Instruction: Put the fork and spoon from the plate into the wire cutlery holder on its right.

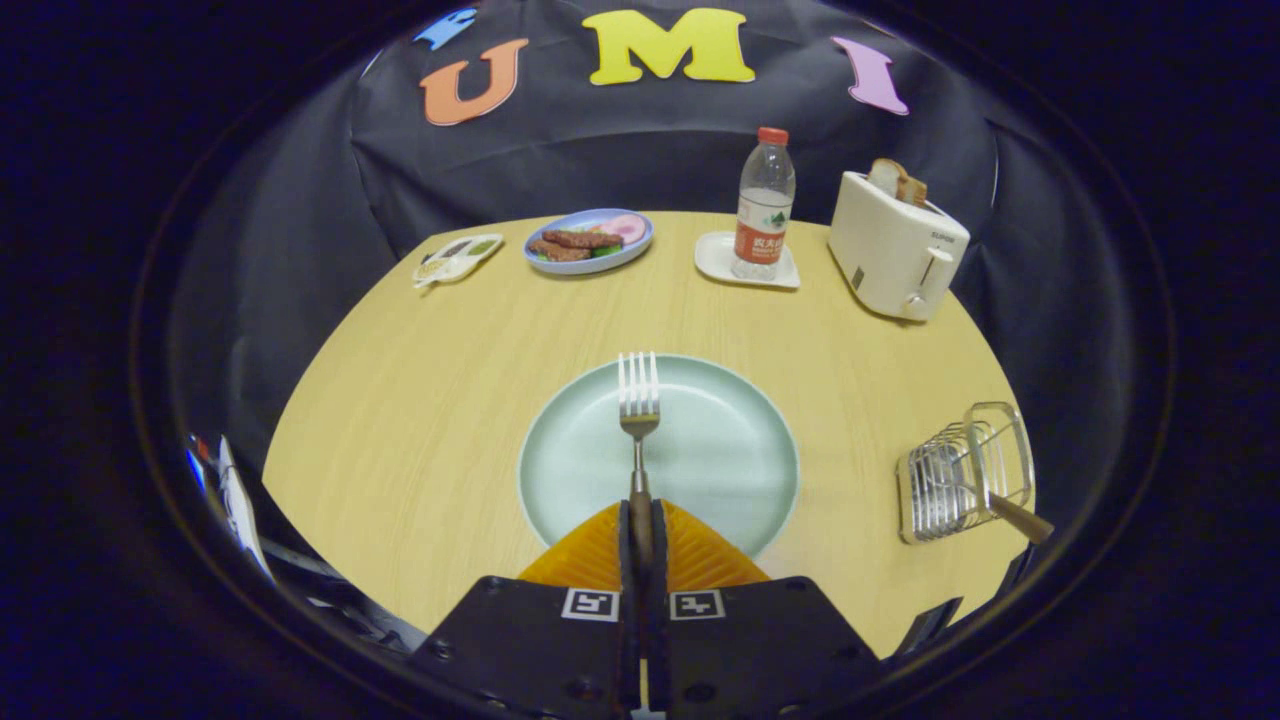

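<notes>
- Gripping the fork by its handle, the gripper has both fingers pressed together on it, with the tines pointing straight ahead, away from the fingers.
- The fork's head shows over the middle of the plate, which lies just ahead of the fingers and partly under them; whether the tines touch the plate I cannot tell.
- The holder stands to the right of the fingers, near the table's right edge and apart from the plate.
- A handle sticks out of the holder toward the near right; its head is hidden among the wires, so I cannot say which utensil it is.
- Far beyond the fingers, along the table's back edge, from left to right: a small tray, a dish of food, a bottle on a white coaster, and a toaster with bread in its slots.
</notes>
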A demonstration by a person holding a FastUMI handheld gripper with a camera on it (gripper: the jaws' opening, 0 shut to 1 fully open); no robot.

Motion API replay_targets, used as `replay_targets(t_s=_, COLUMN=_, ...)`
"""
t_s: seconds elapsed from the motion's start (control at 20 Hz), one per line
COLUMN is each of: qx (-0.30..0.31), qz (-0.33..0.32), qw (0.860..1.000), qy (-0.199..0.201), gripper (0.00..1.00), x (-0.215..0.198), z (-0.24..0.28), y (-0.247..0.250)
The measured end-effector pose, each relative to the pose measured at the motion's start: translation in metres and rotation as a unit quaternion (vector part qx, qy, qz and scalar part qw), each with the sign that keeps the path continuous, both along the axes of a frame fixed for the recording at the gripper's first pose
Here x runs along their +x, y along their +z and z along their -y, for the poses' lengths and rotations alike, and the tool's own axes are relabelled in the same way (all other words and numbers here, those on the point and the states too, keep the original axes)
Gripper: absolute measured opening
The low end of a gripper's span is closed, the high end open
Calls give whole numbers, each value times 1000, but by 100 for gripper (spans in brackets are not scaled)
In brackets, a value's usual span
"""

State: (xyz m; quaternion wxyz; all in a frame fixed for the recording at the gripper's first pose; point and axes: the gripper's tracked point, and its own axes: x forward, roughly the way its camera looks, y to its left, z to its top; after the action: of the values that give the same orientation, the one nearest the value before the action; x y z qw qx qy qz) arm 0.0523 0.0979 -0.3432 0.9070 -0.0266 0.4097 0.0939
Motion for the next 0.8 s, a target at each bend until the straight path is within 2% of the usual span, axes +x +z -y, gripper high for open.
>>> replay_targets(t_s=0.15, qx=28, qz=3, qw=1000, qy=6, gripper=4, x=-5, z=24, y=23)
replay_targets(t_s=0.4, qx=13, qz=21, qw=1000, qy=-1, gripper=4, x=1, z=97, y=52)
replay_targets(t_s=0.55, qx=47, qz=22, qw=999, qy=-11, gripper=4, x=1, z=130, y=74)
replay_targets(t_s=0.8, qx=39, qz=34, qw=997, qy=-54, gripper=4, x=9, z=201, y=101)
